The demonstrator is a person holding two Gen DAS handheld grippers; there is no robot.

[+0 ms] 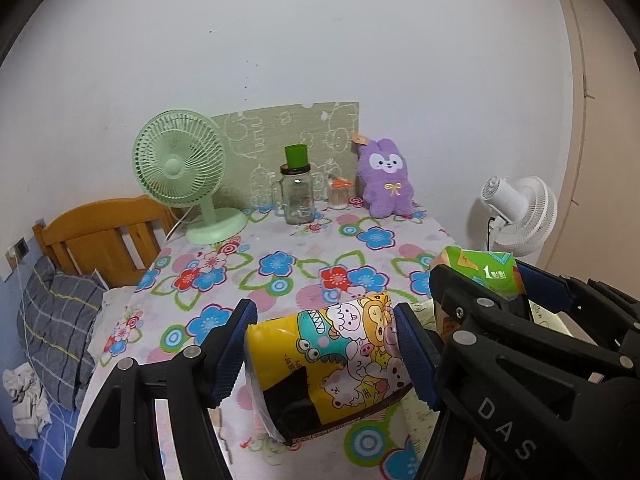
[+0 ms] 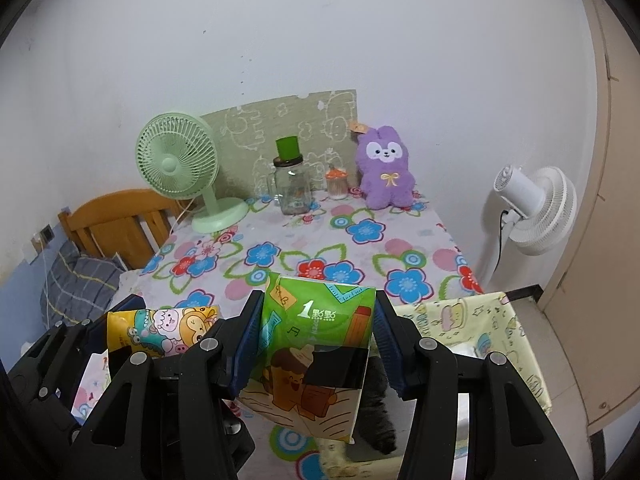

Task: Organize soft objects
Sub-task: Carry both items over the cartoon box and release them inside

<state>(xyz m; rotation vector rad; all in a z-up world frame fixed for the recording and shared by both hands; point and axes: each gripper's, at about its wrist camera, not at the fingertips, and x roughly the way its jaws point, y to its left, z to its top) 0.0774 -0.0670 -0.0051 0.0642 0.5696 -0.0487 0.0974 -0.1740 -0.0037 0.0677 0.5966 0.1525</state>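
My left gripper (image 1: 326,354) is shut on a yellow cartoon tissue pack (image 1: 332,364) and holds it above the flowered tablecloth (image 1: 280,264). My right gripper (image 2: 316,344) is shut on a green tissue pack (image 2: 316,344), held to the right of the left one. Each pack shows in the other view: the green pack (image 1: 480,272), the yellow pack (image 2: 160,330). A purple plush bunny (image 1: 386,180) sits at the table's far right, also in the right wrist view (image 2: 386,172). A pale yellow fabric basket (image 2: 480,320) stands under and right of my right gripper, with something dark and furry (image 2: 380,412) inside.
A green desk fan (image 1: 180,168), a glass jar with a green cup on top (image 1: 297,192) and a small container (image 1: 340,194) stand at the table's back. A white floor fan (image 2: 532,208) stands right. A wooden bed headboard (image 1: 100,236) and pillow (image 1: 56,328) lie left.
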